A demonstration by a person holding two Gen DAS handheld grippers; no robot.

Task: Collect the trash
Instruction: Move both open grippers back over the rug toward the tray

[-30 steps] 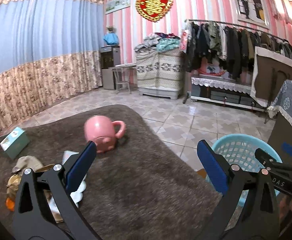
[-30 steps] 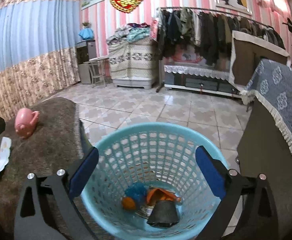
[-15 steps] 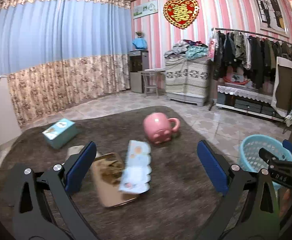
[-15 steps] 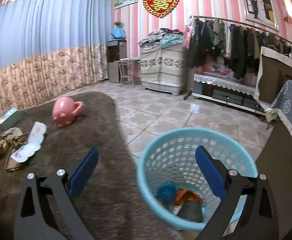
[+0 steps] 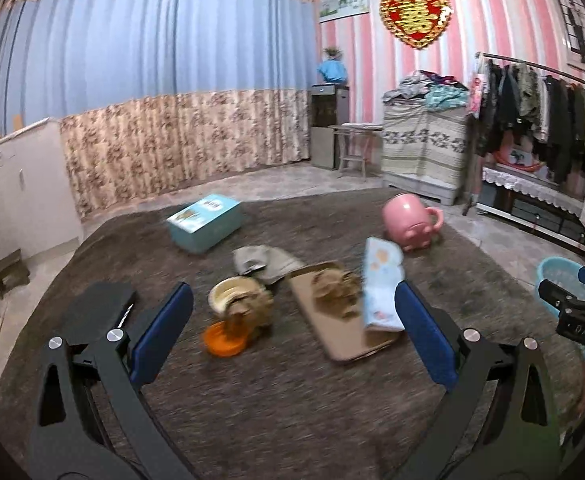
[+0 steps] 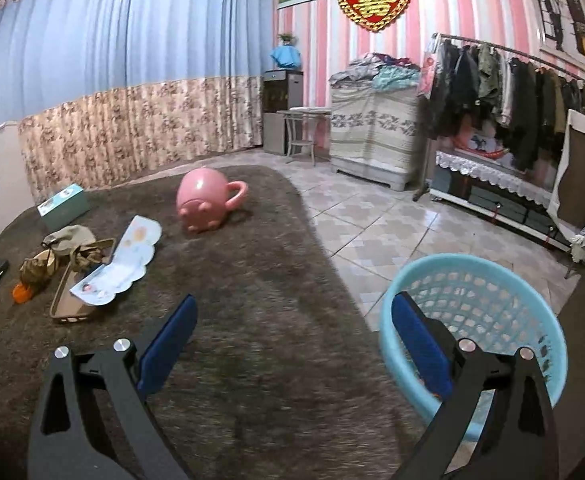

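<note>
Brown shaggy rug (image 5: pixel 292 400) carries pink mug (image 5: pixel 410 222), teal box (image 5: pixel 204 222), tray (image 5: pixel 344 320).

A shaggy, matt brown cloth (image 6: pixel 252 320) covers the worktop. The pink mug (image 6: pixel 204 200) looks smooth and slightly glossy, like ceramic. The blue basket (image 6: pixel 492 312) is perforated plastic. The teal box (image 5: pixel 204 222) seems to be cardboard. The floor tiles (image 6: pixel 372 220) shine. The scalloped card (image 6: pixel 120 266) looks like paper with a smooth surface.
</note>
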